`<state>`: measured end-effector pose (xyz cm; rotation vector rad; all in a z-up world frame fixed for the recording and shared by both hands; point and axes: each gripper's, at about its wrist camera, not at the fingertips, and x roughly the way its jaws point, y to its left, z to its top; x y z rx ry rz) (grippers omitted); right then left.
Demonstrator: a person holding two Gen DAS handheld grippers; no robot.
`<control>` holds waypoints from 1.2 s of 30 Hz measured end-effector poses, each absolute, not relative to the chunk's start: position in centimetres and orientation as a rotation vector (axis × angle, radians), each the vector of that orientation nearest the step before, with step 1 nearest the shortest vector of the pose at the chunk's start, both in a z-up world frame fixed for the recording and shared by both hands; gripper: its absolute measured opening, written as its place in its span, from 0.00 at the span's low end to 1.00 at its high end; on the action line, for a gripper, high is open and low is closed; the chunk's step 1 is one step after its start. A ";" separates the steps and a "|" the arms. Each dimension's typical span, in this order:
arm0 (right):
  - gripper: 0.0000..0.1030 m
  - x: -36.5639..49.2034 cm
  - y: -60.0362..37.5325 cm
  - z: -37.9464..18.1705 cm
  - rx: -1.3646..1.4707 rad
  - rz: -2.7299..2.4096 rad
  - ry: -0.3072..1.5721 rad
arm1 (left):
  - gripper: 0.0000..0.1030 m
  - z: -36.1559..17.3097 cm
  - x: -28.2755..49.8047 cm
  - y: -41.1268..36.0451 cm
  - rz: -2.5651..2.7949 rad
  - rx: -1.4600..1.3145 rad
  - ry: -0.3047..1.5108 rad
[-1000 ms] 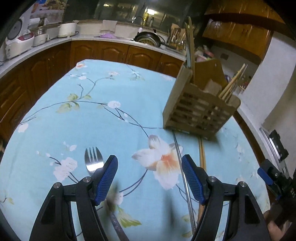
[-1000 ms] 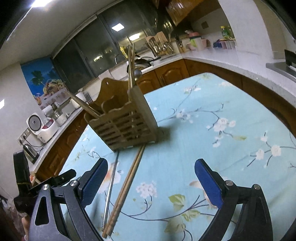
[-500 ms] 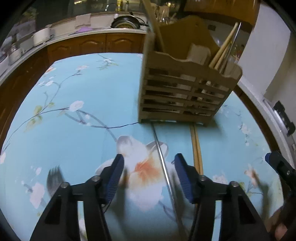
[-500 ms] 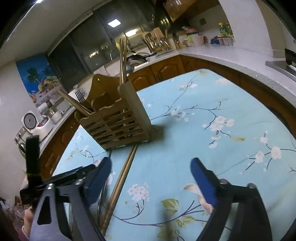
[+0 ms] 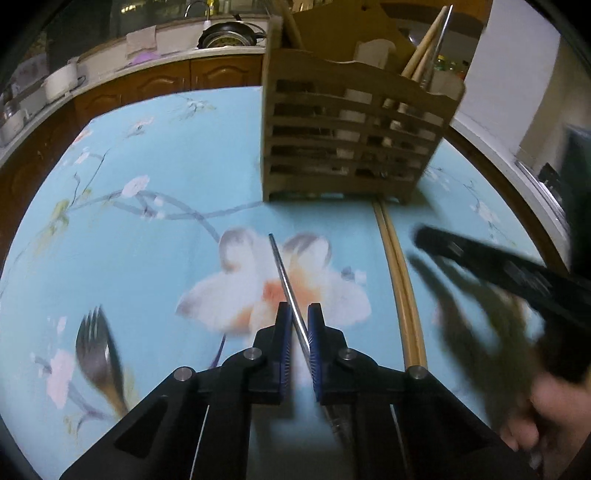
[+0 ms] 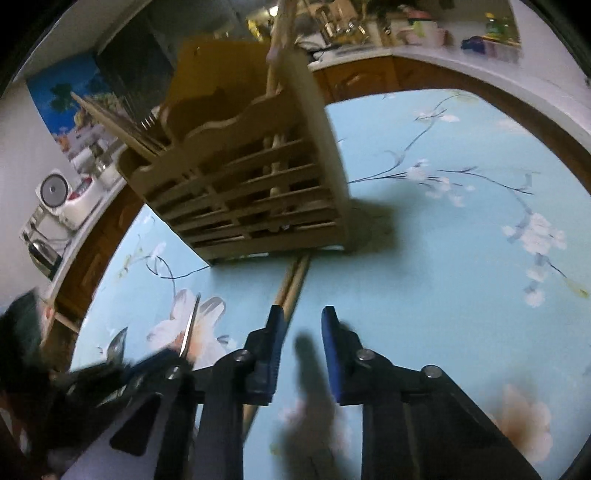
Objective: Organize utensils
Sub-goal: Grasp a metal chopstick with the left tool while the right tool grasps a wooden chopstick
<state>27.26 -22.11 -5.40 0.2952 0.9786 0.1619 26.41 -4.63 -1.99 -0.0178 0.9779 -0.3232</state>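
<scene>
A thin metal chopstick (image 5: pixel 282 273) lies on the blue flowered tablecloth (image 5: pixel 147 206). It runs between the pads of my left gripper (image 5: pixel 298 317), whose jaws are closing and touch it on both sides. A pair of wooden chopsticks (image 5: pixel 399 288) lies to its right, pointing at the slatted wooden utensil holder (image 5: pixel 351 147). A fork (image 5: pixel 96 347) rests at the left. My right gripper (image 6: pixel 301 321) hangs low over the cloth, jaws closing with a narrow gap and nothing between them. The wooden chopsticks (image 6: pixel 295 277) pass under its left finger.
The holder (image 6: pixel 251 192) has chopsticks and a fork standing in it. Wooden cabinets and a white counter curve round the table, with a rice cooker (image 6: pixel 55 192) and a pan (image 5: pixel 229 35). A hand (image 5: pixel 554 413) holds the blurred right gripper (image 5: pixel 498 273).
My left gripper moved from beside the fork to over the metal chopstick and closed round it. My right gripper dropped toward the wooden chopsticks and its wide jaws narrowed.
</scene>
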 end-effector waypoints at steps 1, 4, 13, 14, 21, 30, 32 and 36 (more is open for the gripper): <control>0.18 27.9 -21.6 -5.7 0.277 0.158 0.991 | 0.08 -2.0 26.0 -4.3 -0.327 -0.024 0.984; 0.17 28.7 -20.7 -6.1 0.237 0.157 1.007 | 0.08 -1.8 25.3 -3.1 -0.327 -0.060 0.997; 0.09 26.3 -20.1 -5.9 0.125 0.188 1.030 | 0.21 -0.9 26.4 -0.3 -0.275 -0.136 0.998; 0.09 25.8 -20.2 -5.8 0.119 0.195 1.035 | 0.21 -0.9 26.5 -0.3 -0.273 -0.137 1.002; 0.16 26.0 -22.0 -5.7 0.214 0.169 1.043 | 0.23 -1.0 27.8 -1.0 -0.282 -0.120 1.017; 0.17 27.5 -20.8 -5.9 0.181 0.146 1.031 | 0.20 -1.5 29.2 -4.1 -0.254 0.022 1.000; 0.16 27.3 -20.5 -5.9 0.152 0.141 1.028 | 0.11 -1.7 29.0 -4.8 -0.260 0.065 0.983; 0.07 27.2 -20.4 -5.8 0.169 0.158 1.037 | 0.04 -1.6 29.1 -4.7 -0.294 0.021 0.997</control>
